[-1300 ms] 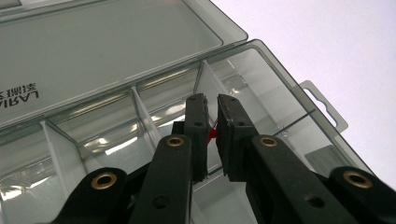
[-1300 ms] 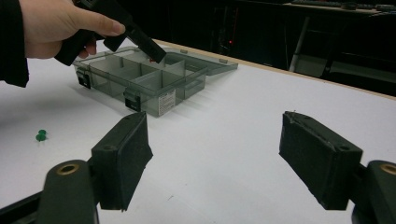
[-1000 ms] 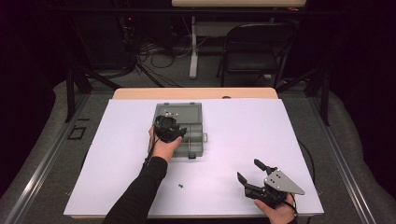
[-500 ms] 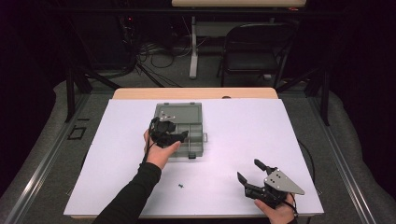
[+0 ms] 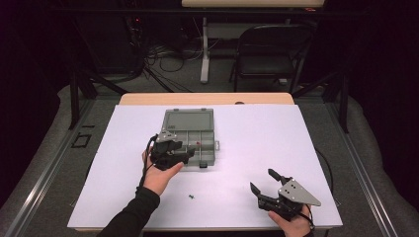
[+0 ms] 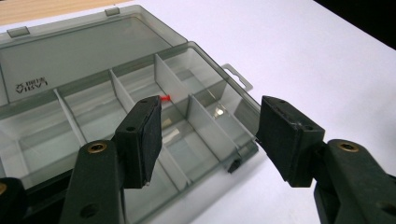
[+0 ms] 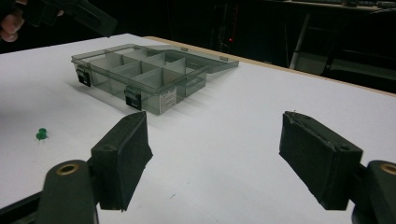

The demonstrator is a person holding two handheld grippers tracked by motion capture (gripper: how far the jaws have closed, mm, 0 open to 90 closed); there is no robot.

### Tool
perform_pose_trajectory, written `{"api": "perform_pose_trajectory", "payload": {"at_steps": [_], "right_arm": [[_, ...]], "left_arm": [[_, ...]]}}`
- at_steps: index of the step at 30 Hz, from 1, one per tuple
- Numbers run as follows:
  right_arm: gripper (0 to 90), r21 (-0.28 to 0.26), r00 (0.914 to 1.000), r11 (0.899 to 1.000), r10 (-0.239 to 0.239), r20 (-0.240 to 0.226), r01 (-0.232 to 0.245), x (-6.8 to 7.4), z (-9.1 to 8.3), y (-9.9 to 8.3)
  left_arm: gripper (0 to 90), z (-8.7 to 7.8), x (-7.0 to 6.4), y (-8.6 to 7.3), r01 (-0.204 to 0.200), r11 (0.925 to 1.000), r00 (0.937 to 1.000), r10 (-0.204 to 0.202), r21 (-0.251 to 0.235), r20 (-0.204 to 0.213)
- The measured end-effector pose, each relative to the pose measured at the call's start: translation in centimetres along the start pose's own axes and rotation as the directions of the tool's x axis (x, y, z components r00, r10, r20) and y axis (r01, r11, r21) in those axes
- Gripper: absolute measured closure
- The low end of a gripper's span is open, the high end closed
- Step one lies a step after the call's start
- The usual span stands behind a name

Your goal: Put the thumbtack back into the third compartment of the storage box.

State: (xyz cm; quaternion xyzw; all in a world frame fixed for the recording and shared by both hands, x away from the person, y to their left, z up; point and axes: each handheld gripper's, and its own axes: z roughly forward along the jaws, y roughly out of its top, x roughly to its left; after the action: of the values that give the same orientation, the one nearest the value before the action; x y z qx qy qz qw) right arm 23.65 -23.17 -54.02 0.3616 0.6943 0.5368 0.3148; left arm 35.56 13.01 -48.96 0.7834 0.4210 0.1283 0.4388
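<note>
Though near, green pushpin (image 5: 191,196) unobstructed

Your left sleeve (image 5: 129,216) is black; both tongs are black, brass screws (image 6: 97,148), right tongs (image 5: 271,183) grey-plated.

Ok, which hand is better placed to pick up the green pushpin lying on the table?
Probably left. The left gripper, jaws open, hovers at the box just beyond the green pushpin; the right gripper, also open, sits farther off to the side.

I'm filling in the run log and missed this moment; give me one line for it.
left tongs: open, over organizer box | right tongs: open, empty, off the box | red pin: in compartment | green pin: on table | lid: open
</note>
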Motion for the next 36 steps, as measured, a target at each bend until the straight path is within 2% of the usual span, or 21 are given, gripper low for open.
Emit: {"api": "perform_pose_trajectory", "payload": {"at_steps": [12, 15, 21, 26, 36], "right_arm": [[23.5, 0.000, 1.0000, 1.000, 0.002, 0.003, -0.002, 0.0, 0.0, 0.0], [23.5, 0.001, 1.0000, 1.000, 0.003, 0.004, -0.003, 0.0, 0.0, 0.0], [23.5, 0.001, 1.0000, 1.000, 0.004, 0.005, -0.004, 0.0, 0.0, 0.0], [23.4, 0.000, 1.0000, 1.000, 0.002, 0.004, -0.002, 0.1, 0.0, 0.0], [23.4, 0.001, 1.0000, 1.000, 0.004, 0.005, -0.004, 0.1, 0.0, 0.0]], "left_arm": [[39.7, -2.3, -0.9, -3.2, -0.026, 0.9995, 0.9994, 0.026, -0.015, 0.020], [39.7, -2.7, -1.1, -4.0, -0.020, 0.9996, 0.9993, 0.021, -0.018, 0.032], [40.1, -3.6, -1.6, -5.4, -0.028, 0.9995, 0.9985, 0.029, -0.013, 0.047], [41.3, -4.3, -1.8, -6.6, -0.042, 0.9991, 0.9982, 0.042, -0.007, 0.044], [43.4, -5.2, -1.8, -8.0, -0.031, 0.9995, 0.9983, 0.031, -0.009, 0.049]]}}
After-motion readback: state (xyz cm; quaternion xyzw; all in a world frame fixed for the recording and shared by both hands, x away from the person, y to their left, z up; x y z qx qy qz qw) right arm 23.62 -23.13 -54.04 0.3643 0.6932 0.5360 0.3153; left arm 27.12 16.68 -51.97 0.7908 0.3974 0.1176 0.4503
